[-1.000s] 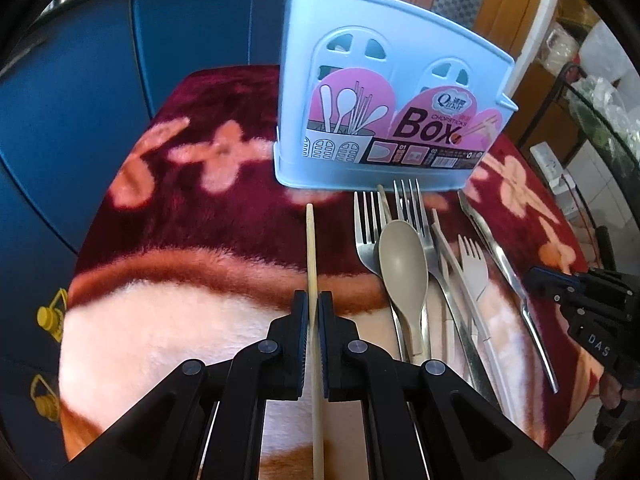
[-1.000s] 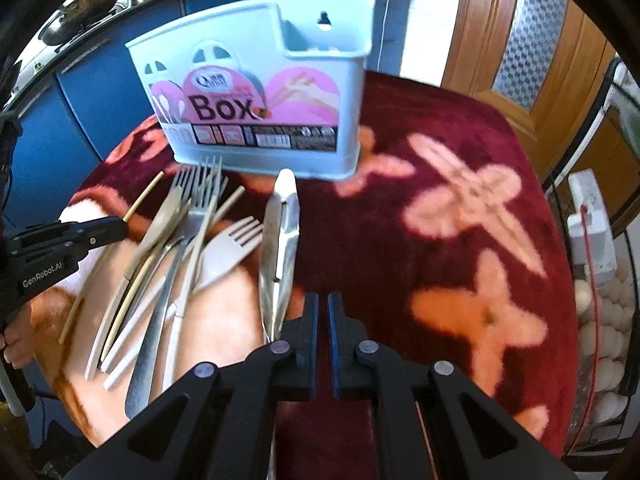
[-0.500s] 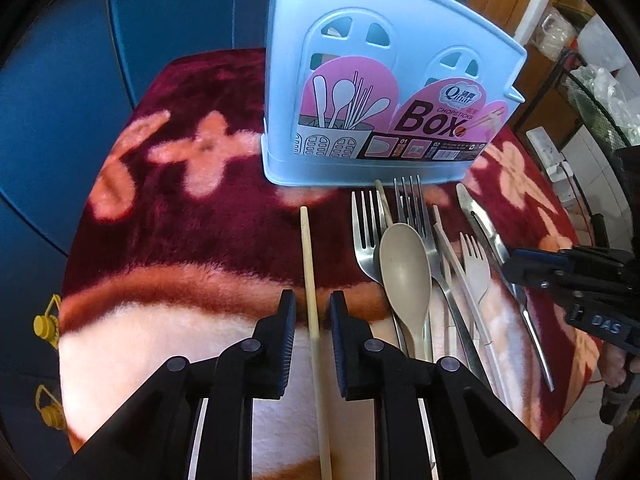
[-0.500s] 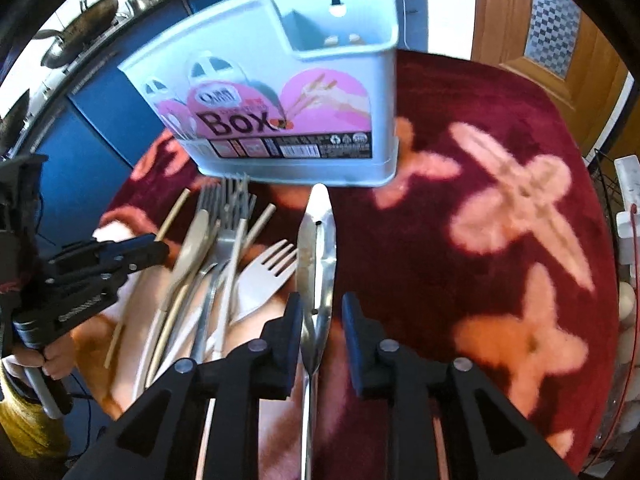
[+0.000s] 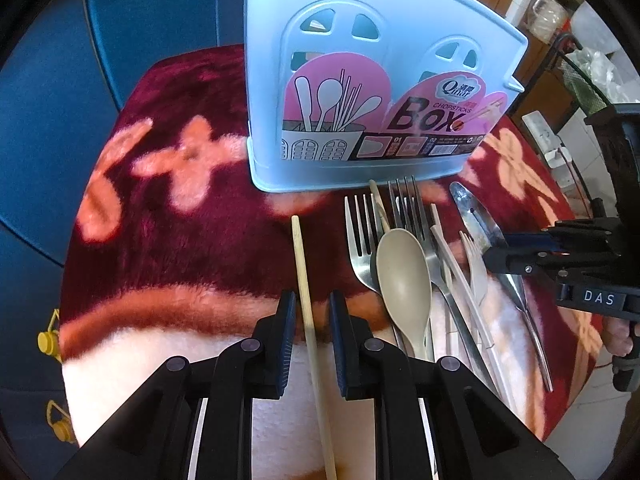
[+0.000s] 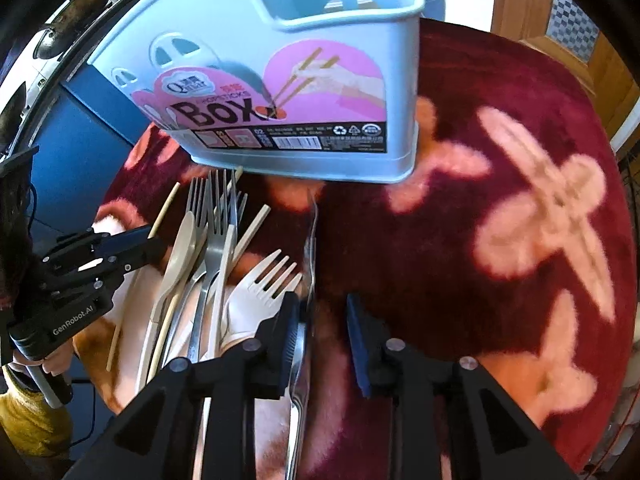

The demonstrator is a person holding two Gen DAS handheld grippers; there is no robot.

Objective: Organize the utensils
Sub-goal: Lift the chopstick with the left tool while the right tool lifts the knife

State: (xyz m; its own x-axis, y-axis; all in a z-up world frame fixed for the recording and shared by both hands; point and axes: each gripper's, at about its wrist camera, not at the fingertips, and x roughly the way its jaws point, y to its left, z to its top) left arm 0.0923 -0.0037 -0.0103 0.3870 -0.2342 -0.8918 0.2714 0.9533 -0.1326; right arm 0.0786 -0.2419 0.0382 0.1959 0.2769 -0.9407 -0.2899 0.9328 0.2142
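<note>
A light blue utensil box (image 5: 380,80) (image 6: 300,80) stands upright on the blanket. In front of it lie a wooden chopstick (image 5: 302,264), two steel forks (image 5: 360,232), a beige spoon (image 5: 404,280) and a pale plastic fork (image 6: 264,284). My left gripper (image 5: 313,304) is open, and the chopstick lies between its fingers with a gap on each side. My right gripper (image 6: 323,312) has its jaws opening. A long steel utensil (image 6: 312,240), tipped on edge, runs between them close to the left finger (image 6: 292,320).
A maroon blanket with pink flowers (image 6: 520,220) covers the round table. Blue cabinets (image 5: 48,100) stand behind and to the left, and a wooden door (image 6: 560,20) is at the back right. A hand (image 6: 52,364) holds the left gripper's handle.
Both pairs of jaws have parted. The left let go of the chopstick. The right shifted left over the steel utensil, which now shows edge-on. The box looms closer in both views.
</note>
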